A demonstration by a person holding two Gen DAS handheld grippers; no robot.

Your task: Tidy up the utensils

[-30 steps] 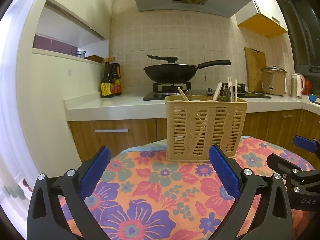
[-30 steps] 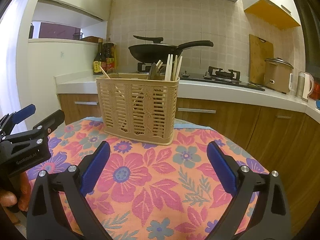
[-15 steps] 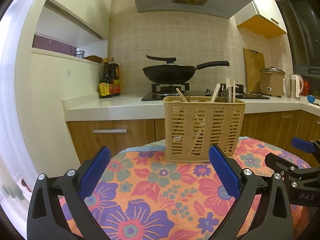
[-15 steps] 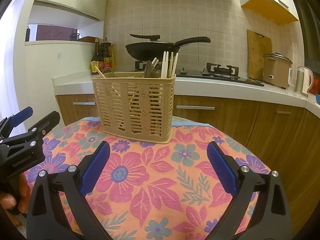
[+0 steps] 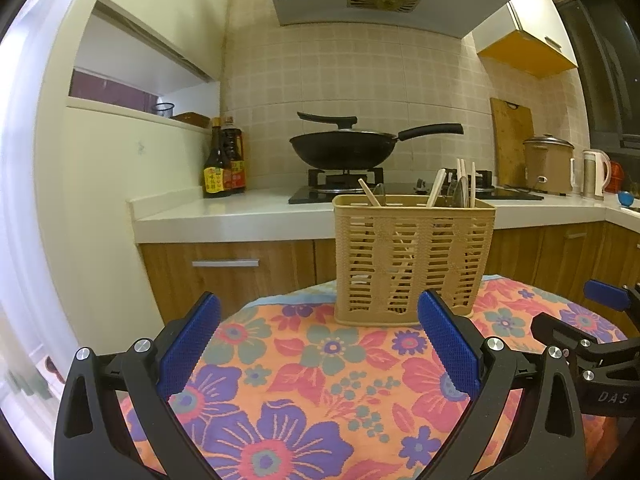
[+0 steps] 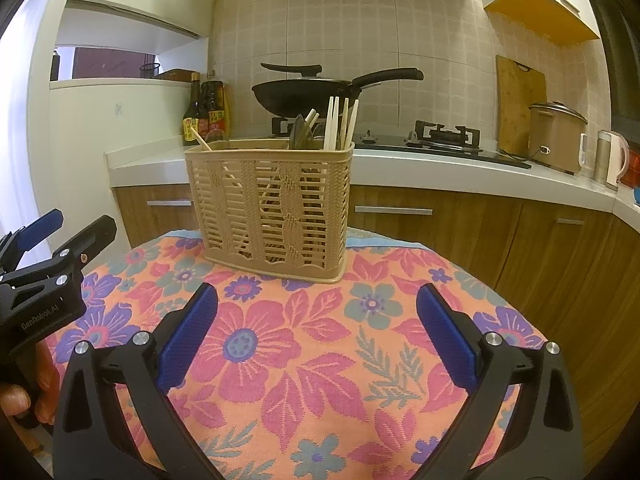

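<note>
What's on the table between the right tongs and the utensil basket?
Only bare floral tablecloth between the right tongs and basket, per the right wrist view.

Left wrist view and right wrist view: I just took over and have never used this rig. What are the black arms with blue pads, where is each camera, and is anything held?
There is no robot arm: a person holds a two-finger clamp in each hand, with a camera looking along its fingers. The left wrist view shows the left gripper, black with blue pads, jaws open and empty. The right wrist view shows the right gripper, also open and empty. Each gripper shows at the edge of the other's view. On the round table's floral cloth stands a beige slotted plastic utensil basket with pale chopsticks and dark utensils inside. A kitchen counter with a black wok lies behind.
</note>
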